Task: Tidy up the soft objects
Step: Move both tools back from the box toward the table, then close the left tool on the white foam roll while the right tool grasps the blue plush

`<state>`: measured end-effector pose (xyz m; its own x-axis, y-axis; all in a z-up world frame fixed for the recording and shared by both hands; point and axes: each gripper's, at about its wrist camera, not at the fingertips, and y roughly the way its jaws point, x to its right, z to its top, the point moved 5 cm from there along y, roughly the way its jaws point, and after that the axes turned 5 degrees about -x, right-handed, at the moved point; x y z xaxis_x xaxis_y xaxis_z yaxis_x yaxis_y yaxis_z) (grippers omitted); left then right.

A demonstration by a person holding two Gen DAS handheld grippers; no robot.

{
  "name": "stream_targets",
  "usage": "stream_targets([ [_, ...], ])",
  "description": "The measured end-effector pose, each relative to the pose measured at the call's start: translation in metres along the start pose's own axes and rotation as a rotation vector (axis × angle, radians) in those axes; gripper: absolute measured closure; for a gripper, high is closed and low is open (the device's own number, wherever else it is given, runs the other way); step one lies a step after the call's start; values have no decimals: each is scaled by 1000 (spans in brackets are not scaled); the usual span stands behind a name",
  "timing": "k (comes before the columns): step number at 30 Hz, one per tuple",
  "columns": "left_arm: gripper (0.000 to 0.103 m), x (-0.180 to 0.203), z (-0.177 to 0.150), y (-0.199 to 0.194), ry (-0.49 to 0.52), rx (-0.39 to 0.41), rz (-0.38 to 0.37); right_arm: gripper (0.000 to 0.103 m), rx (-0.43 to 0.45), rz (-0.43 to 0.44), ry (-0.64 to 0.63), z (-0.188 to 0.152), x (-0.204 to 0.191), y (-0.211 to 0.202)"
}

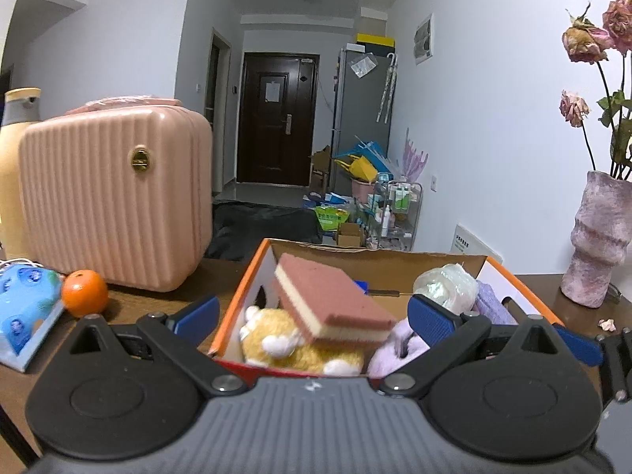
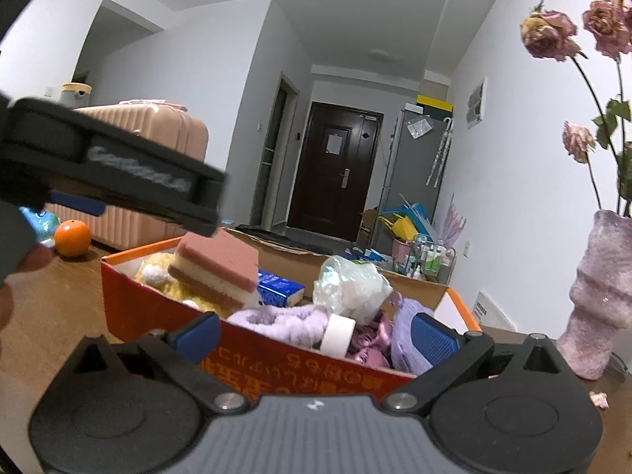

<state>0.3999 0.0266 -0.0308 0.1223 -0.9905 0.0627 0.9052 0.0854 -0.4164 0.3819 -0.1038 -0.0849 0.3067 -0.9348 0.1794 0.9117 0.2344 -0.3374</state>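
Red box (image 2: 158, 308) (soft things inside) bears upside-down yellow characters.

The left gripper (image 1: 314, 316) fills the lower part of its own view, its blue-padded fingers (image 1: 430, 322) spread wide with nothing between them. The right gripper (image 2: 316, 333) sits likewise low in its frame, fingers (image 2: 434, 339) parted and empty.
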Motion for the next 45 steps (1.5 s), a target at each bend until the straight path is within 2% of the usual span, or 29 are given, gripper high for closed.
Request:
stream_targets([
  [6,0,-6,-10,-26,27,36,38,0,9,-51,40,-6,10,-20],
  [13,0,-16,-20,-57,16,50,35,0,31,-100,93,-15,18,-57],
  [31,0,-28,-62,-129,60,-3,-4,0,6,-55,128,-38,3,-137],
  [45,0,-37,-91,-156,75,-80,-18,0,-19,-28,142,-50,-6,-172],
])
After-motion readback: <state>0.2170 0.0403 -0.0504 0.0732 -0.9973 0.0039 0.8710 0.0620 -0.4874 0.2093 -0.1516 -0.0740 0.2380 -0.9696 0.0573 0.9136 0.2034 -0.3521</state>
